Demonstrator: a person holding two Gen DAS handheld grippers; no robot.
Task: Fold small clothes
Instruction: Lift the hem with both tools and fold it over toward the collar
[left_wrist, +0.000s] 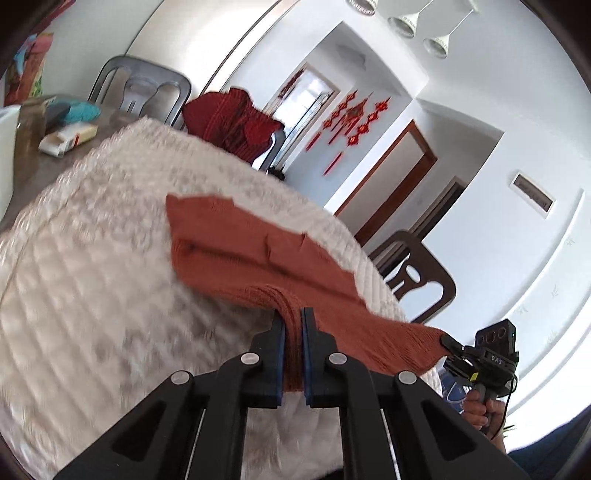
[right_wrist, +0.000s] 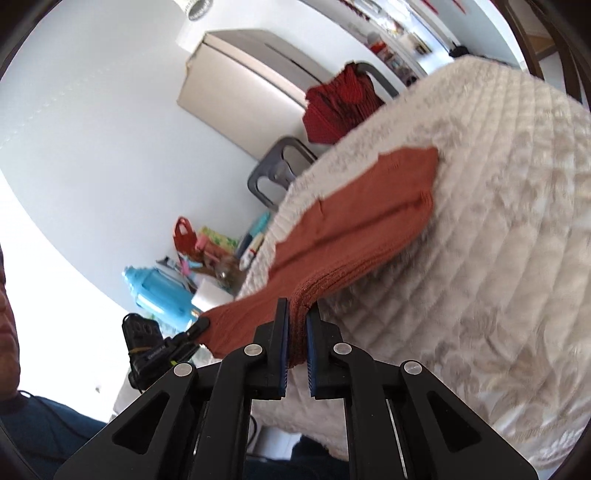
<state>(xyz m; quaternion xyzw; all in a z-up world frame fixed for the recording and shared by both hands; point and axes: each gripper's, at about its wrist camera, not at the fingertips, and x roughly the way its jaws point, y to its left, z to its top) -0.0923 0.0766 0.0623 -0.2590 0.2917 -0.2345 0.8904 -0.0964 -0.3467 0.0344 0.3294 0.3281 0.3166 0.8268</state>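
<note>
A rust-orange knit garment (left_wrist: 258, 254) lies partly on a table covered by a white quilted cloth (left_wrist: 92, 277), its near edge lifted off the cloth. My left gripper (left_wrist: 292, 317) is shut on one near corner of the garment. My right gripper (right_wrist: 297, 308) is shut on the other near corner; it also shows in the left wrist view (left_wrist: 448, 343) at the garment's right tip. The garment (right_wrist: 369, 214) stretches from my jaws up onto the cloth (right_wrist: 498, 258). The left gripper shows in the right wrist view (right_wrist: 201, 325) pinching the left tip.
A dark red garment (left_wrist: 229, 118) hangs over a grey chair (left_wrist: 140, 85) behind the table. A brown chair (left_wrist: 417, 273) stands at the right. Boxes and a teal cloth (left_wrist: 79, 110) sit at the table's far left. A blue jug (right_wrist: 159, 291) and bags stand nearby.
</note>
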